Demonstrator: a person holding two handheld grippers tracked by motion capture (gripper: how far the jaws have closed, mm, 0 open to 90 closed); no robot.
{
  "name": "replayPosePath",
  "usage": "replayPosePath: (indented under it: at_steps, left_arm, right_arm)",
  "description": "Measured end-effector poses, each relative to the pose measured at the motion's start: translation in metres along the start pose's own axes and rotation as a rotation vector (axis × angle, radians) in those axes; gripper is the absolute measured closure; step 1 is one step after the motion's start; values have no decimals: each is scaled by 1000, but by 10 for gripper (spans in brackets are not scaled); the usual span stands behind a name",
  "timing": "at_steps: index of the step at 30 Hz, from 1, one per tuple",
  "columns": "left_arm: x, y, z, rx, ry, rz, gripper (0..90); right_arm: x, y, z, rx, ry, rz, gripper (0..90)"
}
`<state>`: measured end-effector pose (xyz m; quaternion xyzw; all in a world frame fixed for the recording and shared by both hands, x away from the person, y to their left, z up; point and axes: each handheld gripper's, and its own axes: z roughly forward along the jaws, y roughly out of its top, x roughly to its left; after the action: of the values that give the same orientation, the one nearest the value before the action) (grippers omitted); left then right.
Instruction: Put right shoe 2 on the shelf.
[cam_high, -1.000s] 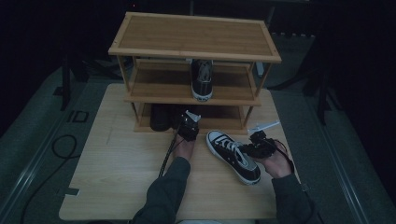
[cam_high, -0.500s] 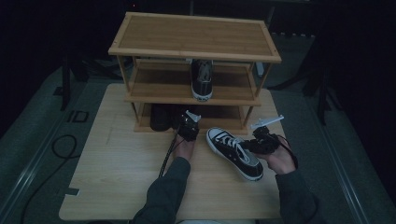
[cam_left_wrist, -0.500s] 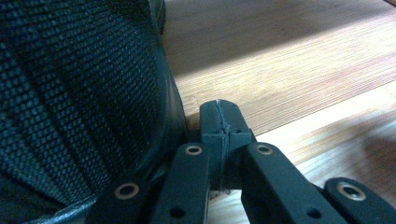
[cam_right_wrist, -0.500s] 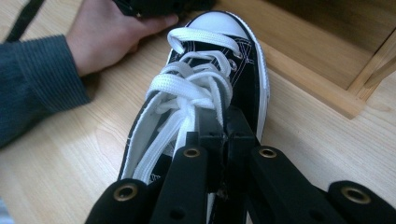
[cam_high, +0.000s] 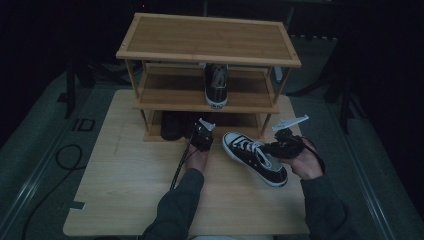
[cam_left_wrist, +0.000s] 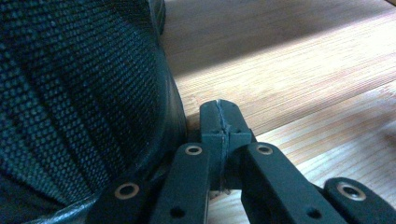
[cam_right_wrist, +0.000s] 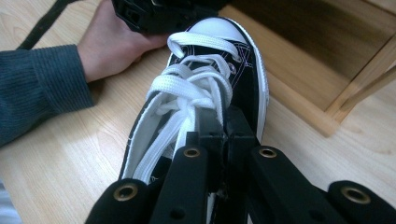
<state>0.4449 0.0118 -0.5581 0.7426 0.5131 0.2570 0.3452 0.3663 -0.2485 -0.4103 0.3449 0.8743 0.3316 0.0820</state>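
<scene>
Presently black-and-white sneaker (cam_high: 256, 156) sits on the table (cam_high: 125, 195), just in front of the wooden shoe rack (cam_high: 207, 55), toe toward rack. Right gripper (cam_high: 284, 145) pinches its side wall at the opening. Left gripper (cam_high: 202, 134), jaws pressed together with nothing between, rests beside a dark mesh shoe (cam_left_wrist: 79, 102) at the rack's bottom level.

Dim recording setup, looks like lab/studio rather than a home: light wood surface (cam_high: 125, 200) w/ bamboo shoe rack (cam_high: 210, 40) staged on it, dark surrounds, cables on grey floor (cam_high: 45, 170), stand legs (cam_high: 345, 100) at the edges.
</scene>
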Motion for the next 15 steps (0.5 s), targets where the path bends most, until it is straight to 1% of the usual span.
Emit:
replayPosePath:
  at_steps: [3, 11, 15]
  left_arm:
    - [0, 0, 0, 0, 0, 0, 900]
    - [0, 0, 0, 0, 0, 1, 900]
    - [0, 0, 0, 0, 0, 1, 900]
  right_arm:
    - [0, 4, -3, -6, 5, -23, 883]
    - [-1, 13, -11, -29, 19, -40, 883]
    - [-1, 16, -14, -40, 21, -59, 883]
